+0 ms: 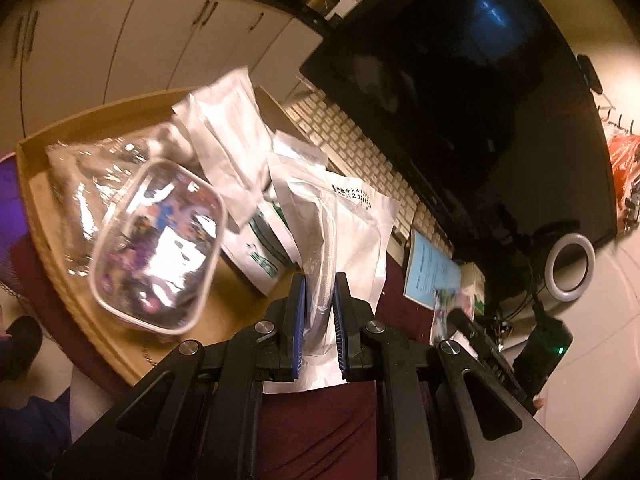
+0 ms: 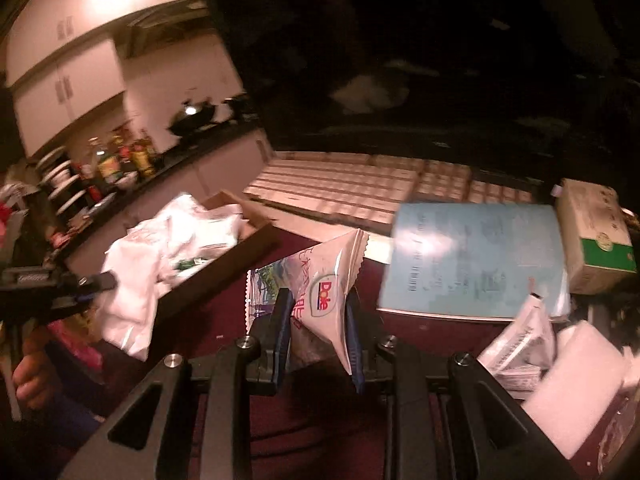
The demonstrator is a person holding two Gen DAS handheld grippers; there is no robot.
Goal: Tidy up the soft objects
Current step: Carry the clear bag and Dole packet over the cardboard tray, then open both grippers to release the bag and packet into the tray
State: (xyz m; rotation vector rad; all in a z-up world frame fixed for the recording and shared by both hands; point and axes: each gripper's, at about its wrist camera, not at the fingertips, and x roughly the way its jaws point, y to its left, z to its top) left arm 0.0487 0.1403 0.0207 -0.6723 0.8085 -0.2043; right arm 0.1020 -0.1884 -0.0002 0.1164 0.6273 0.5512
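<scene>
Left wrist view: the left claw [image 1: 320,304] is pinching a white sealed pouch [image 1: 352,232] beside the cardboard tray [image 1: 36,200]; it could snag neighbouring packets.

Right wrist view: the right claw [image 2: 316,320] is squeezing a Dole snack packet [image 2: 320,276] above the maroon surface [image 2: 224,308]; the slick film may be slipping.

The tray [image 1: 36,184] holds the packets [image 1: 224,136], left of the keyboard [image 1: 352,148]; the monitor [image 1: 460,92] stands behind it, the booklet [image 2: 476,256] lies before it.
</scene>
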